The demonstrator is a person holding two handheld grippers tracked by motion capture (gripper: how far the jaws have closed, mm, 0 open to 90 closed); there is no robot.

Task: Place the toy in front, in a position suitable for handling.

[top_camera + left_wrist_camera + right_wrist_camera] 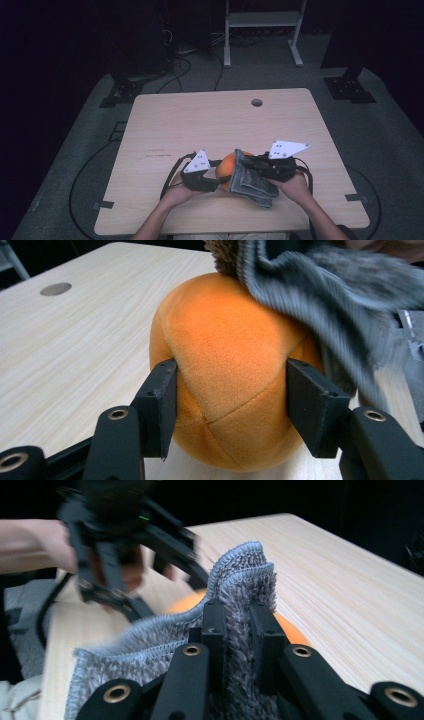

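One round orange plush ball (226, 169) sits near the front edge of the pale wooden table (175, 120), between my two hands, with one grey ribbed microfibre cloth (248, 182) draped over its right side. My left gripper (231, 390) has its two black jaws pressed against the ball's sides, denting the plush. My right gripper (240, 625) is clamped on a fold of the cloth, jaws close together with the pile bunched between them. I can read no brand, label or writing on either thing. The left gripper view shows the ball's stitched seams; the right gripper view shows just a sliver of orange beneath the cloth's looped hem. The high view takes in one round hole (256, 102) at the table's far side.
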